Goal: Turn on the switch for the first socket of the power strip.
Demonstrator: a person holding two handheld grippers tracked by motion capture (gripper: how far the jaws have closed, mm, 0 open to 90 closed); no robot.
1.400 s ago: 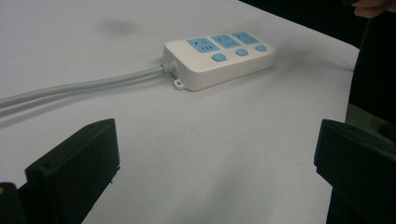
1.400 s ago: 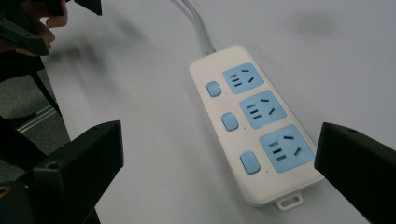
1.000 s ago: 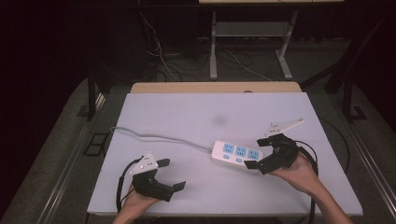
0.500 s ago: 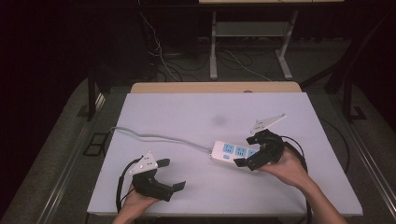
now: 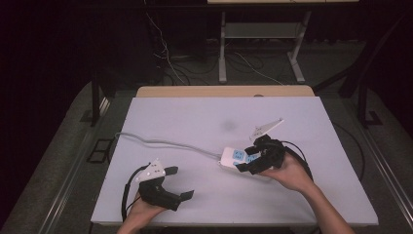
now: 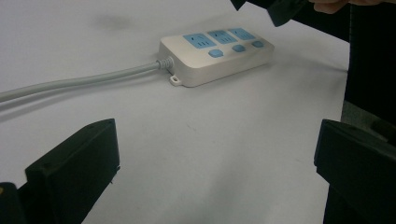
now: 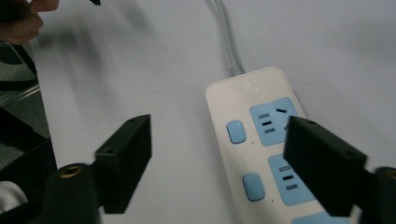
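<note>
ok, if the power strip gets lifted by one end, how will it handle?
The power strip has a hard, flat casing, so it should stay stiff and not roll. Its glossy plastic may slip between the jaws. The grey cord trailing across the table will probably drag and tug at that end.

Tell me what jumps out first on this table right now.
A white power strip with blue sockets lies right of centre on the white table, its grey cord running off left. The right gripper hovers open over it, while the left gripper waits open near the front edge.
</note>
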